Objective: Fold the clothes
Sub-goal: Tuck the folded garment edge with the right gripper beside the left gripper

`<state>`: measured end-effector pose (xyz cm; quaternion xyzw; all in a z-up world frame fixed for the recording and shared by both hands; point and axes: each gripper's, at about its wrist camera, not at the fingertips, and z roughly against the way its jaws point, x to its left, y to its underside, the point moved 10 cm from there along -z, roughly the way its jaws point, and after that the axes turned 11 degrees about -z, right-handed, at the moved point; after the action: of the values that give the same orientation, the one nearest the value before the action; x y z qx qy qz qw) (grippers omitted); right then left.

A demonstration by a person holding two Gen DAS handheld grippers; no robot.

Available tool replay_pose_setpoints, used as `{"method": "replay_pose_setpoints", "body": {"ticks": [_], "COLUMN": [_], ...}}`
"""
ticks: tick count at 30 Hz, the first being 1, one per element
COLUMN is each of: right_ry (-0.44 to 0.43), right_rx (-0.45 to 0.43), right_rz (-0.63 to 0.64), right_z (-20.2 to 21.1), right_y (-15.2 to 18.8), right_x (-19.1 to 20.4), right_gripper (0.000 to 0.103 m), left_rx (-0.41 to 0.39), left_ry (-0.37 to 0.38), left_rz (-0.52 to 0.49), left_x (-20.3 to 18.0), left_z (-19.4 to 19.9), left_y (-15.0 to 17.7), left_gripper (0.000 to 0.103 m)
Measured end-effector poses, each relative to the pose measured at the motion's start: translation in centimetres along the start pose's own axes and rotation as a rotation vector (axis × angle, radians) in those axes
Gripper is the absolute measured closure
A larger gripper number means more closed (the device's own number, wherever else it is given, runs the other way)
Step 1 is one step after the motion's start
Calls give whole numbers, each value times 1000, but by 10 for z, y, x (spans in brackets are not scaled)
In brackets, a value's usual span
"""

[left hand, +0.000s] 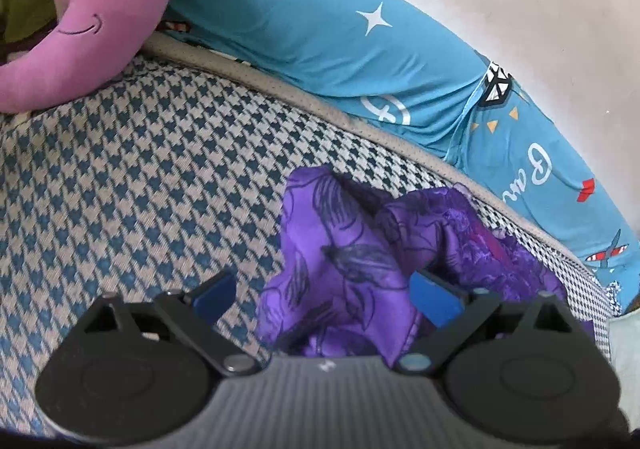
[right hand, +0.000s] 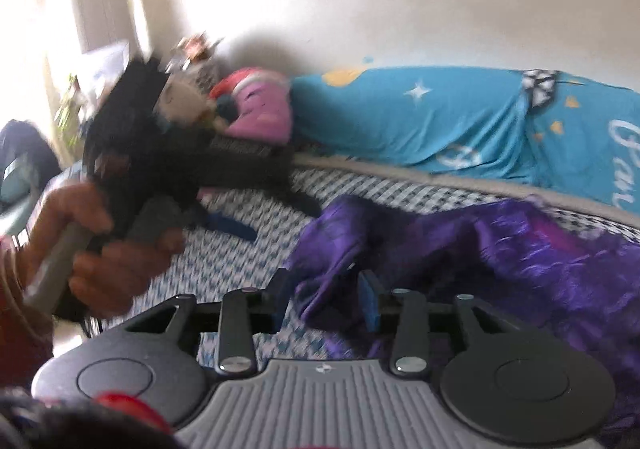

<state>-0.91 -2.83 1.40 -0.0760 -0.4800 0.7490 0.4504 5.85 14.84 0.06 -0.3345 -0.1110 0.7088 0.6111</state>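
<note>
A crumpled purple patterned garment (left hand: 352,249) lies on the houndstooth bed cover (left hand: 140,169). My left gripper (left hand: 326,297) is open wide just short of the garment's near left edge; its right blue pad (left hand: 436,299) rests against the cloth and its left pad is over bare cover. In the right wrist view the same garment (right hand: 500,261) spreads to the right. My right gripper (right hand: 325,299) is open but narrower, with a fold of purple cloth lying between its fingers. A hand (right hand: 100,249) holds the left gripper, blurred, with one of its blue fingers (right hand: 234,228) showing.
A long blue printed pillow (left hand: 320,29) lies along the wall behind the garment. A purple plush toy (left hand: 100,21) and other soft toys sit at the bed's far left. A grey bed border (left hand: 280,89) runs below the pillow.
</note>
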Motion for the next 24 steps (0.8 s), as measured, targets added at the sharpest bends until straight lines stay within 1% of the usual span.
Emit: {"method": "replay_pose_setpoints", "body": {"ticks": [2,4,8,10,13,14,15,16,18,20,22,24], "right_ry": [13,9,49,63,50,48,49,45,26,26,36,44], "right_rx": [26,45,22,10,20,23,24,30,33,1,-69,-158], "right_rz": [26,19,34,2,-53,-55,-51,-51,-70,-87,-117,-176], "right_z": [-13,-24,-42,-48,-58,-61,-64,-67,-66,-58,-43,-22], "right_y": [11,17,18,16,18,18,18,17,14,4,-14,-37], "right_x": [4,6,4,0,-3,-4,-4,-3,-4,-6,-12,-26], "right_gripper": [63,63,62,62,63,67,80,89,94,94,94,95], "left_rx": [-2,-3,-15,-16,-18,-18,-18,-19,-22,-24,-25,-20], "left_ry": [-10,-20,-39,-45,-53,-55,-55,-57,-68,-79,-83,-88], "left_rz": [19,39,56,65,77,81,83,82,77,72,64,48], "left_x": [4,7,18,23,31,33,34,36,39,41,42,39], "left_z": [4,7,11,12,12,13,12,13,14,16,17,15], "left_y": [5,10,9,8,6,6,6,6,7,7,8,10], "left_gripper": [6,6,5,4,4,4,4,4,4,4,4,4]}}
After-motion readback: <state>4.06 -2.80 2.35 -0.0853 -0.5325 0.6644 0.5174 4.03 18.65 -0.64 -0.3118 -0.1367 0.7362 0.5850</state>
